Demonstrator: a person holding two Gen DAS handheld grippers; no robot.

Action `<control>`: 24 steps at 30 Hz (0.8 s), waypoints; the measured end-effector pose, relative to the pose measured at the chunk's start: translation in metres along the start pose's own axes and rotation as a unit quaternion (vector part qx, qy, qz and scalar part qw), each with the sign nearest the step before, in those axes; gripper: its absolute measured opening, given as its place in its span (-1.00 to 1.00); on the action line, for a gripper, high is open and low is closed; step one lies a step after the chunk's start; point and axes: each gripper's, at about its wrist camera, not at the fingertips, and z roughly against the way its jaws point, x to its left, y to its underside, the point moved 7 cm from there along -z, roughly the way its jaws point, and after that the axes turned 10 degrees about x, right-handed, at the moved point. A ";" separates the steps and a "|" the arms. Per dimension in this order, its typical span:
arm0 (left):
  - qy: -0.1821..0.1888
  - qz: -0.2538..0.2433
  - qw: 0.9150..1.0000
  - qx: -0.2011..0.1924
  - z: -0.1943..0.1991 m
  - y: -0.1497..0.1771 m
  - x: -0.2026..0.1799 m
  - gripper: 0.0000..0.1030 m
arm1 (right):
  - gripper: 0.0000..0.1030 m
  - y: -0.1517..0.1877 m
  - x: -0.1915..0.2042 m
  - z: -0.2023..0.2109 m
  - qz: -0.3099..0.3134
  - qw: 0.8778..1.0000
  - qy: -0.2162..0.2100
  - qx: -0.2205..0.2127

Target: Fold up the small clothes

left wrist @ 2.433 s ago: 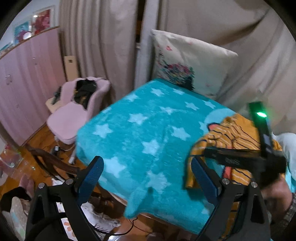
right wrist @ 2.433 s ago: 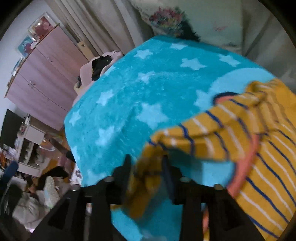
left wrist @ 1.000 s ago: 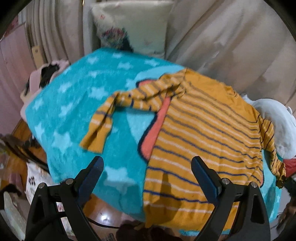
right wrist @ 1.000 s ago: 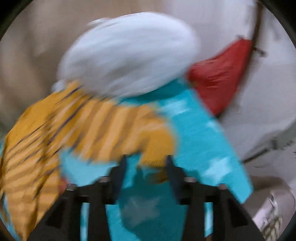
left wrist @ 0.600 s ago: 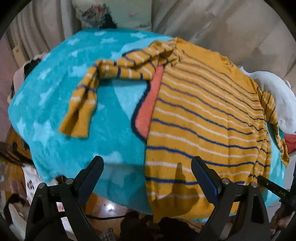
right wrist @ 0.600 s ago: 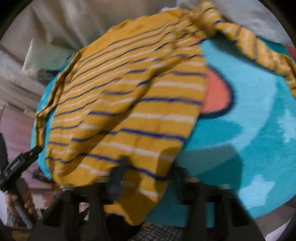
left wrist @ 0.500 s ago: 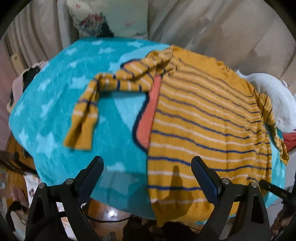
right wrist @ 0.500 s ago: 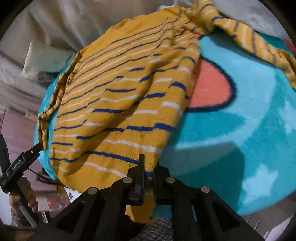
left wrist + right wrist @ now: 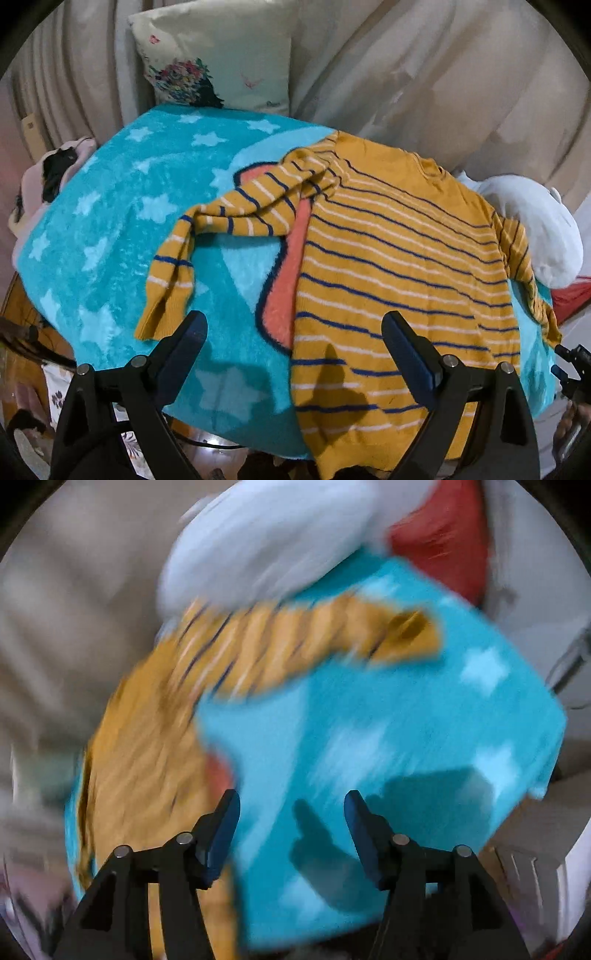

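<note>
1. A pale beige curtain (image 9: 424,74) hangs in folds across the whole back of the room, behind everything else
2. In front of it a turquoise blanket (image 9: 110,229) with light stars covers the surface, with an orange-pink shape outlined in dark blue woven into it; in the right wrist view the blanket (image 9: 369,720) is smeared by blur
3. The mustard sweater (image 9: 388,266) with navy and white stripes lies flat on the right half of the blanket, neck toward the curtain, hem hanging over the near edge; in the right wrist view the sweater (image 9: 147,738) shows only as a blurred yellow mass on the left
4. A cream pillow (image 9: 218,55) with a flower print stands upright at the far end of the blanket, against the curtain
5. A white bundle (image 9: 535,221) sits just beside the sweater's right shoulder
6. The sweater's left sleeve (image 9: 207,225) is stretched out across the blanket and bends down toward the near edge, its cuff lying flat
7. The other sleeve (image 9: 524,266) runs down the sweater's right side toward the blanket's corner
8. The left gripper (image 9: 293,339) hovers above the near edge, jaws spread wide with nothing between them
9. The right gripper (image 9: 291,819) is likewise parted and empty, over bare blanket
</note>
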 end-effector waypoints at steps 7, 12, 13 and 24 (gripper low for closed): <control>-0.035 0.016 0.999 -0.018 0.016 0.001 -0.020 0.85 | 0.23 -0.070 -0.076 -0.015 -0.051 0.994 0.073 -0.063; -0.042 0.020 0.999 -0.013 0.015 0.002 -0.042 0.85 | 0.00 -0.097 -0.091 -0.029 -0.011 0.994 0.078 -0.073; -0.043 0.018 0.999 -0.015 0.015 0.002 -0.049 0.85 | -0.36 -0.101 -0.090 -0.029 -0.007 0.995 0.068 -0.072; -0.034 0.012 0.999 -0.010 0.005 0.011 -0.078 0.85 | -0.90 -0.177 -0.143 0.059 -0.086 0.988 0.022 -0.128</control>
